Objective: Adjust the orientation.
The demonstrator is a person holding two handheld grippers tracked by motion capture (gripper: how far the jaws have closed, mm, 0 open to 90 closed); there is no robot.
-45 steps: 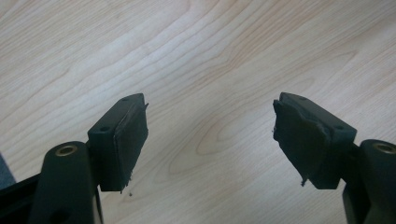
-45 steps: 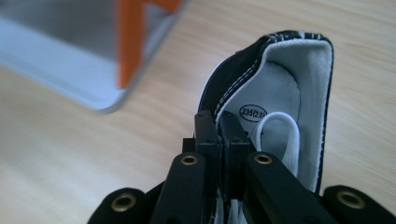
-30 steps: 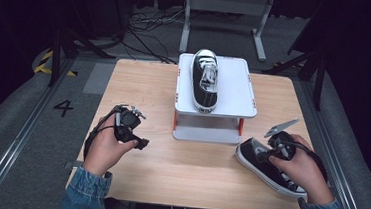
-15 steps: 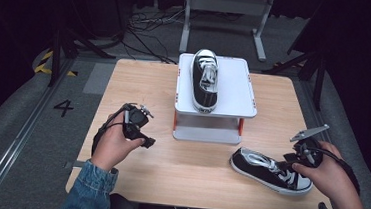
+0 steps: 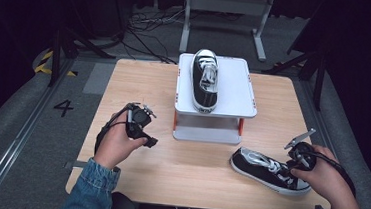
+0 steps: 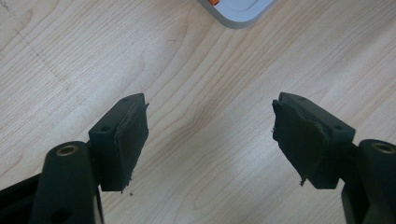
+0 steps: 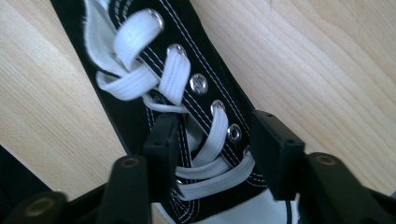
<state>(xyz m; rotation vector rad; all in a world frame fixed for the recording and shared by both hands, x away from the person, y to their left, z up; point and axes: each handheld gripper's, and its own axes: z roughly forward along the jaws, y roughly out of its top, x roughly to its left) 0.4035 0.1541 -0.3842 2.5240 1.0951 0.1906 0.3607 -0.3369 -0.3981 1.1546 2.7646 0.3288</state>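
Since 1 s ago: R hand + right gripper (image 5: 297, 161) have shifted toward lower right of the high view, loose sneaker (image 5: 267, 170) dragged along, now lying flat on table (image 5: 140, 81) at lower right, toe pointing left. R jaws have just been closing a bit after springing apart; they straddle the laced tongue, pads not pressing. Left gripper (image 5: 143, 131) at mid-left, jaws spread over bare wood. Second sneaker (image 5: 204, 80) on white stand (image 5: 235, 86), upper centre.

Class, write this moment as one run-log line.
left gripper: open over bare table | right gripper: jaws just closing astride laced shoe, not gripping | second shoe: on white stand
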